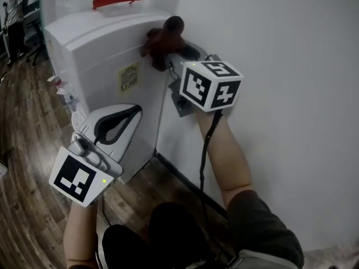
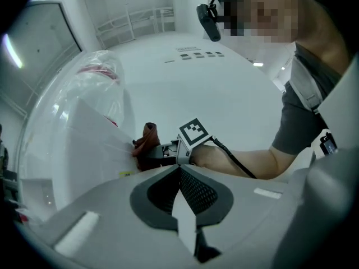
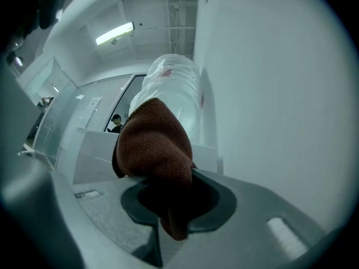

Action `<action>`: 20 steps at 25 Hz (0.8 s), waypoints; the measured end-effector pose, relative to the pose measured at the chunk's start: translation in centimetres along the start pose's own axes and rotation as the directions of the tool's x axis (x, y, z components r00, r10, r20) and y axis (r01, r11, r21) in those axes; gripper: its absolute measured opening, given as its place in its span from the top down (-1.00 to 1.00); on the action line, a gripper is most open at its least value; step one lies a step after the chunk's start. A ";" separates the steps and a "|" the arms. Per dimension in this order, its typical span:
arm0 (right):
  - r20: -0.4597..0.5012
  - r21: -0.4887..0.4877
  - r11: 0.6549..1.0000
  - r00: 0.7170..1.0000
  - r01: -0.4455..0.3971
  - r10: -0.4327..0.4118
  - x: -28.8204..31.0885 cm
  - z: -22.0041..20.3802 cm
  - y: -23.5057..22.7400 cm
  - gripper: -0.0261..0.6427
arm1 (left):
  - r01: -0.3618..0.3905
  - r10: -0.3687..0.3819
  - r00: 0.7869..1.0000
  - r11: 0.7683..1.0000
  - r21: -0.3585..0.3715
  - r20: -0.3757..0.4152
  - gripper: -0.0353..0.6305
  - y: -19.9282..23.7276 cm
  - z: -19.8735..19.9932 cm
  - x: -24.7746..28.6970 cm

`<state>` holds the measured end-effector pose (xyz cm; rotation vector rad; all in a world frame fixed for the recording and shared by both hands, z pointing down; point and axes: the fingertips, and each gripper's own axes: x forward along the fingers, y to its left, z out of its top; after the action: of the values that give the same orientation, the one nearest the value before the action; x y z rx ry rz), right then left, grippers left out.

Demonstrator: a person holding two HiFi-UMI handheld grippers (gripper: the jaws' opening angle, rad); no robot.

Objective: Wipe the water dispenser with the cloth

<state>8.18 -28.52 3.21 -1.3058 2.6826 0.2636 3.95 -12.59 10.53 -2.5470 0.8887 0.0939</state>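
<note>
The water dispenser (image 1: 101, 55) stands on wooden floor (image 1: 28, 122).

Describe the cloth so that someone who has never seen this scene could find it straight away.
Find the white water dispenser standing against the white wall. At its upper side, near the wall, the right gripper is shut on a bunched cloth. It is the only reddish-brown, fuzzy thing there, unlike the bright red handle on top.
</note>
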 end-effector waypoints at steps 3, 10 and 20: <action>-0.040 0.040 0.999 0.999 -0.010 0.012 0.0 -3.2 0.1 0.75 | 0.043 -0.043 0.998 0.999 0.003 -0.050 0.84 -1.6 -2.5 0.0; -0.148 0.148 0.989 0.989 0.008 0.014 -1.6 -15.8 -0.4 0.75 | -0.014 -0.022 0.987 0.974 -0.225 -0.157 0.84 -4.9 -13.8 -0.9; -0.449 0.346 0.936 0.887 0.061 0.108 -6.7 -39.2 3.1 0.75 | -0.085 -0.041 0.956 0.908 -0.410 -0.290 0.84 -10.8 -30.3 -3.7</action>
<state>7.69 -30.10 43.04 -1.3524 2.9237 -0.5825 5.18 -15.82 42.70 -3.0083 1.1101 -0.1028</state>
